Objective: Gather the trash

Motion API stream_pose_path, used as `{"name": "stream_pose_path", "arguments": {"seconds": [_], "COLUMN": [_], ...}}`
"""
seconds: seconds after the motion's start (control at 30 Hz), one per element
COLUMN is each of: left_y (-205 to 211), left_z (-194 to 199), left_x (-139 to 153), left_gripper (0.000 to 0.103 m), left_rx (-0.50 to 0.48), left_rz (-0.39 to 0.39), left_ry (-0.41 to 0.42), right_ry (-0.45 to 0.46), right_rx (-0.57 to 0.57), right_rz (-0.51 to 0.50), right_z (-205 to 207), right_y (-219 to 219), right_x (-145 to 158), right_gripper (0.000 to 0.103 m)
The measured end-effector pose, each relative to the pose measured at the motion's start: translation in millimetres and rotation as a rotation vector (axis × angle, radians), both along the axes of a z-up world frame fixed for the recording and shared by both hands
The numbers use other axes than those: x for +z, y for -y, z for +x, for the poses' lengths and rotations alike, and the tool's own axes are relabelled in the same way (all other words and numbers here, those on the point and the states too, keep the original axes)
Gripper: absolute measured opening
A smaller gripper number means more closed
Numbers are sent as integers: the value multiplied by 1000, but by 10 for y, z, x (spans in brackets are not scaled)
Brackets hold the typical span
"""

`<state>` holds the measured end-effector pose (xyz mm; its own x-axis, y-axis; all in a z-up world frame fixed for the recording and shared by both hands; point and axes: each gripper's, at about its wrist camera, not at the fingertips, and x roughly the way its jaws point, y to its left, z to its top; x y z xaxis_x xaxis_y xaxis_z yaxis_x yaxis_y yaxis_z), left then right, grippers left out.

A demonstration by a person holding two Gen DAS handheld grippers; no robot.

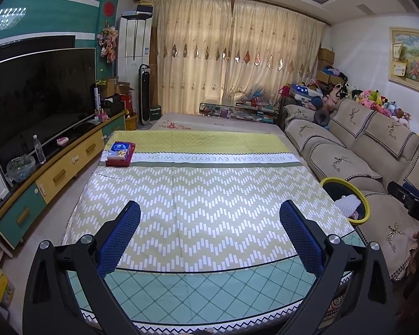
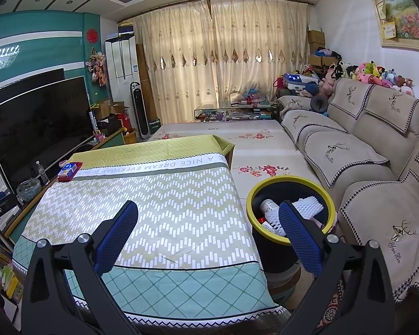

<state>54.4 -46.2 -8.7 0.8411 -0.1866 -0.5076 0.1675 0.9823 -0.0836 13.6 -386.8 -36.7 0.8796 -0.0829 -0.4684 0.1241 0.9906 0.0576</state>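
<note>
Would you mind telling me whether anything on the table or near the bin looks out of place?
Nothing stands out: the tablecloth holds only a tissue box at its far corner, and the trash sits inside the bin.

It was a home living room: a television (image 1: 39, 95) faced a beige sofa (image 1: 346, 145) topped with plush toys (image 1: 377, 102), beside drawn curtains (image 1: 237, 55).
</note>
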Motion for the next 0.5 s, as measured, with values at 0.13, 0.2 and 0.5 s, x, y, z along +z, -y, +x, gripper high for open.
{"name": "stream_pose_path", "arguments": {"seconds": [0.13,0.2,0.5], "left_y": [19,24,33], "left_z": [15,20,16], "left_x": [-13,-22,-27], "left_gripper": [98,98,98], "left_rx": [8,9,11], "left_rz": [17,20,29], "left_ry": [-2,-4,-1], "right_ry": [0,-1,-3], "right_rx": [-1,0,-1], "right_rz": [1,2,4], "right_z": [2,3,8], "right_y": [-4,-4,1], "right_x": [0,1,-8], "right_gripper": [96,96,96]}}
